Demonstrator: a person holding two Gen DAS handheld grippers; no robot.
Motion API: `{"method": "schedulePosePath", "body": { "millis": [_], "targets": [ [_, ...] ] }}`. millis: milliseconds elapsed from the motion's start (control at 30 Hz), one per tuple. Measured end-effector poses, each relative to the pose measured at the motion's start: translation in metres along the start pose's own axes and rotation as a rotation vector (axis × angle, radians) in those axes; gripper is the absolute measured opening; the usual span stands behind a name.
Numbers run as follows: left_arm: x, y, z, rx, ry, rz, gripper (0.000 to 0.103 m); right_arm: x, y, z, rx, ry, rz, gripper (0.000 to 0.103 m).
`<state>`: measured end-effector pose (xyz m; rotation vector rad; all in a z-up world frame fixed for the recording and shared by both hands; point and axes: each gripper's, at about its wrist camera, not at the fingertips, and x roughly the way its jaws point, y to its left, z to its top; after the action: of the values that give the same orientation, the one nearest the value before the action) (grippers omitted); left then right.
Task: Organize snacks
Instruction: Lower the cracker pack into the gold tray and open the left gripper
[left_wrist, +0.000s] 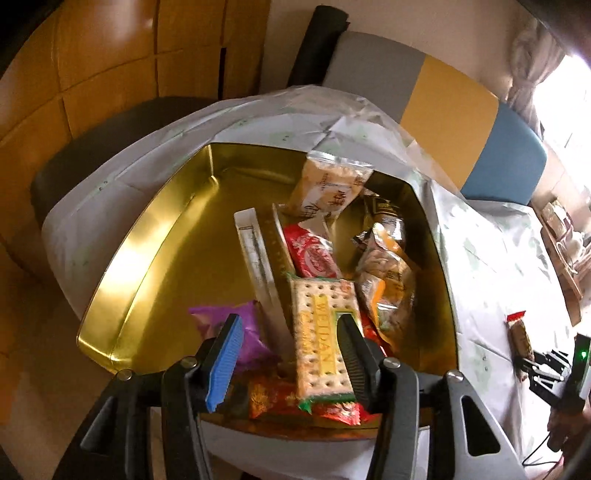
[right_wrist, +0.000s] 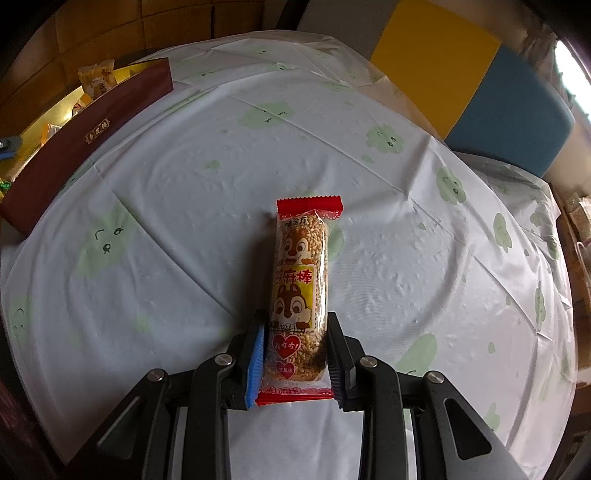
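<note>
1. The left gripper (left_wrist: 291, 354) hangs over a gold-lined rectangular tin (left_wrist: 155, 236) with its fingers spread wide, holding nothing; a purple packet (left_wrist: 236, 332) and a cracker pack (left_wrist: 321, 343) printed "WEIDAN" in yellow lie below them.
2. Also in the tin: a red wrapped snack (left_wrist: 314, 254), a pale upright packet (left_wrist: 328, 184) with dark script too blurred to read, and brown-orange wrappers (left_wrist: 388, 273) at the right side.
3. The right gripper (right_wrist: 295, 358) has its fingers closed on the near end of a sesame stick bar (right_wrist: 301, 280) in a red-edged clear wrapper with two cartoon chipmunks, yellow panels of Chinese characters and red hearts; the bar lies on the bench.
4. The tin's outside is dark red with a small gold label (right_wrist: 96, 133).
5. The bench wears a creased white cloth with pale green faces (right_wrist: 424, 206).
6. Behind stand a grey, yellow and blue chair back (left_wrist: 458, 122) and wood panelling (left_wrist: 92, 74).
</note>
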<state>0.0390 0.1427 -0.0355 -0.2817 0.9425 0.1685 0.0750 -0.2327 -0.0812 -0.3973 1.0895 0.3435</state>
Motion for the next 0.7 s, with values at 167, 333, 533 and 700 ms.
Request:
{"method": "schedulePosePath", "body": {
  "millis": [167, 333, 533, 700],
  "targets": [
    [-0.010, -0.010, -0.005, 0.039, -0.025, -0.001, 0.053, 0.002, -0.004, 0.001, 0.017, 0.002, 0.007, 0.029],
    [-0.019, -0.019, -0.008, 0.105, -0.063, 0.035, 0.053, 0.004, -0.007, 0.000, 0.022, 0.001, 0.010, 0.029],
    [-0.027, -0.022, -0.010, 0.123, -0.088, 0.051, 0.053, 0.005, -0.007, 0.000, 0.018, -0.002, 0.004, 0.030],
    [-0.030, -0.021, -0.014, 0.134, -0.096, 0.055, 0.053, 0.005, -0.007, 0.003, 0.024, 0.018, 0.005, 0.029]
  ]
}}
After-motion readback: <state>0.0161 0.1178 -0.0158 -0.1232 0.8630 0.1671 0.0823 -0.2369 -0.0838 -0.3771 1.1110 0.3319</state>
